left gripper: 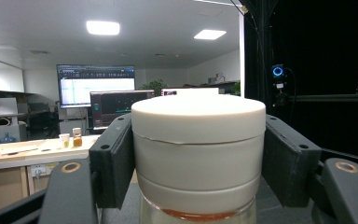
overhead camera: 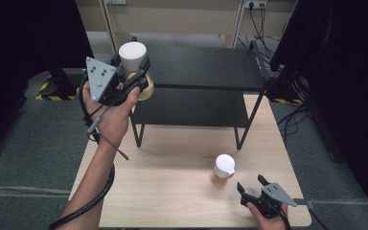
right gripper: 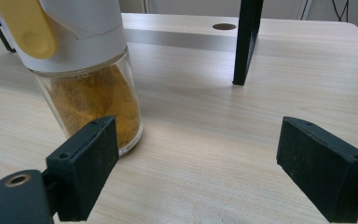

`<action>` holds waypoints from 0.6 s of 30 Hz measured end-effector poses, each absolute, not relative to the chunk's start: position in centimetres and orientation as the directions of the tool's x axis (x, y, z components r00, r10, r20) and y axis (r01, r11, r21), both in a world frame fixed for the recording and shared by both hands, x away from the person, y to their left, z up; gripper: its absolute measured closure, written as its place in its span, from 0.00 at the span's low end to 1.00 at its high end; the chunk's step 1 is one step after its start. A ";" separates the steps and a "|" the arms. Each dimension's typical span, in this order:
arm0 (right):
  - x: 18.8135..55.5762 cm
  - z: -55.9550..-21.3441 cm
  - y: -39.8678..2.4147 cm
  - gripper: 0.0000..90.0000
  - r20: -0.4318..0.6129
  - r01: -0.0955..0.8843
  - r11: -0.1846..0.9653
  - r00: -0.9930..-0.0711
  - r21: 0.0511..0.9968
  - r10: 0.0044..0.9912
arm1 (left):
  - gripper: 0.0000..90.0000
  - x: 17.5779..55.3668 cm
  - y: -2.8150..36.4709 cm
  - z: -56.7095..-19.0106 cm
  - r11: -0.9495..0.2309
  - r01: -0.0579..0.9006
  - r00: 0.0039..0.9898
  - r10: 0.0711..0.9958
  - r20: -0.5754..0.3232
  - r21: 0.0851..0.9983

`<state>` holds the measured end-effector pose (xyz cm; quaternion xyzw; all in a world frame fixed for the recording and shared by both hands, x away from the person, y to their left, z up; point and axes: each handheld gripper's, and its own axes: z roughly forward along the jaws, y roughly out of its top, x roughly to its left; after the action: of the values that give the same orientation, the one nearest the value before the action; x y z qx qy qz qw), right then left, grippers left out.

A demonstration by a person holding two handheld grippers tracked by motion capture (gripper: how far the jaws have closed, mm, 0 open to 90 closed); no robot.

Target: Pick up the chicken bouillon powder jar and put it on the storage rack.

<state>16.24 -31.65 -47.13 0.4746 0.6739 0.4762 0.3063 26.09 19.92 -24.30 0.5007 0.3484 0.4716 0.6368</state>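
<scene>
Surroundings: black two-tier shelf [overhead camera: 196, 81] stands at the tabletop's [overhead camera: 172, 191] 12 o'clock end; one shelf leg [right gripper: 244, 42] rises behind the right claw.
Left claw [overhead camera: 136, 79]: clamped on a white-lidded jar [left gripper: 198, 154], raised at the shelf's 9 o'clock corner.
Right claw [overhead camera: 253, 188]: jaws spread wide, empty, low at 5 o'clock.
Second jar [overhead camera: 223, 170]: white lid, yellow tab, orange-brown powder; upright on the tabletop, just beside the right claw.
Hidden: held jar's lower body, cut off.

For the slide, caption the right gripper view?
Open right gripper beside a white-capped spice jar on the wooden table.
</scene>
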 end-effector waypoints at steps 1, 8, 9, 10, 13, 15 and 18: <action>16.2 -47.1 -31.7 0.15 0.040 0.348 0.096 -0.362 0.933 0.931 | 0.38 26.2 19.9 -24.2 0.051 -0.252 0.310 0.950 0.031 0.966; 16.2 -47.2 -31.7 0.15 0.035 0.344 0.099 -0.364 0.934 0.931 | 0.38 27.6 19.2 -23.0 0.036 -0.251 0.295 0.955 0.042 0.967; 16.2 -47.2 -31.7 0.15 0.035 0.343 0.099 -0.364 0.934 0.931 | 0.38 27.7 19.1 -22.9 0.036 -0.250 0.293 0.955 0.040 0.968; 16.2 -47.2 -31.7 0.15 0.036 0.342 0.098 -0.364 0.935 0.931 | 0.38 28.0 19.1 -22.7 0.036 -0.249 0.289 0.957 0.039 0.968; 16.2 -47.2 -31.7 0.15 0.038 0.344 0.097 -0.365 0.934 0.930 | 0.38 28.7 18.8 -22.3 0.039 -0.242 0.278 0.960 0.031 0.970; 16.2 -47.2 -31.7 0.15 0.039 0.344 0.096 -0.365 0.934 0.930 | 0.38 29.1 18.7 -22.0 0.024 -0.235 0.268 0.963 0.041 0.972; 16.2 -47.2 -31.7 0.15 0.038 0.344 0.097 -0.366 0.934 0.930 | 0.38 29.7 18.6 -21.8 0.022 -0.226 0.258 0.965 0.038 0.974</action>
<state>16.22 -31.73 -47.19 0.4721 0.6742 0.4781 0.3066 29.67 18.58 -21.78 0.5028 0.3674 0.4858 0.6133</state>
